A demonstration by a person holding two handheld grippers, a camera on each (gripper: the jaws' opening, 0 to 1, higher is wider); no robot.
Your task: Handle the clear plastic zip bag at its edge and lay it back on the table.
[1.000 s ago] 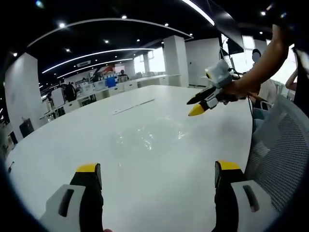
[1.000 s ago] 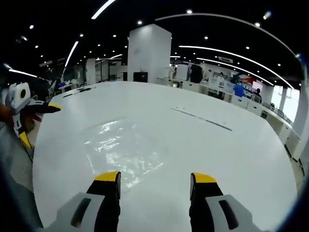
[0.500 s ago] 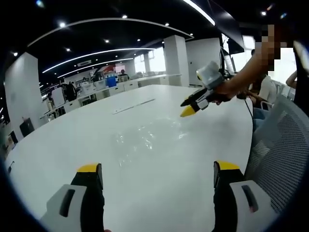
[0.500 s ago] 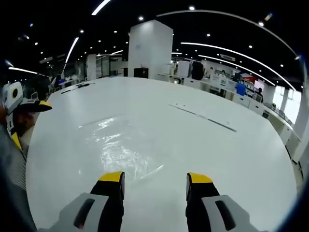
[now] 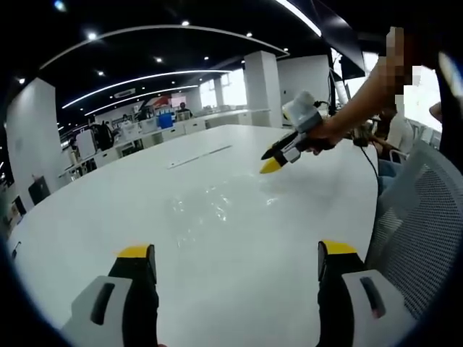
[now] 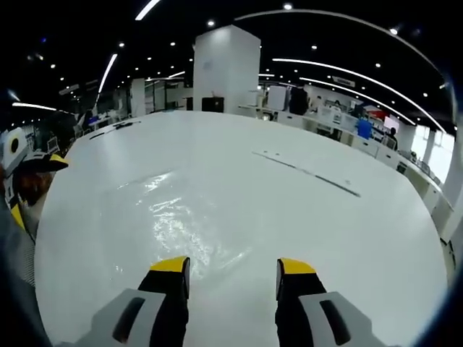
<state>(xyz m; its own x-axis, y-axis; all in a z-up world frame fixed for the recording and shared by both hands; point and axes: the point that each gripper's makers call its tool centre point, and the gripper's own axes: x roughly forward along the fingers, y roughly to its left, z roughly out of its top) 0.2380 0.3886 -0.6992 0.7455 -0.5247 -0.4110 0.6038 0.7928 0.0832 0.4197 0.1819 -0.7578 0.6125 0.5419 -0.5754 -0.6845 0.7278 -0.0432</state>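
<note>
The zip bag (image 5: 217, 210) lies flat on the table (image 5: 87, 217), at frame centre in the left gripper view. The right gripper (image 5: 273, 160) hangs above the bag's upper right edge. A mesh chair (image 5: 419, 224) stands at the right edge. In the right gripper view, the bag (image 6: 177, 220) lies just beyond the right gripper (image 6: 233, 266), and the left gripper (image 6: 29, 170) sits at the left edge.

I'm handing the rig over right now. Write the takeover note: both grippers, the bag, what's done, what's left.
Left hand-held gripper: open, empty, held above the white table, near side of the bag.
Right hand-held gripper: open, empty, its yellow tips just short of the bag's near edge; in the left gripper view it hangs over the bag's far side.
Clear plastic zip bag: flat on the table, ungripped.
Done: nothing visible.
Left: grip the bag's edge, handle it, lay it back down.
</note>
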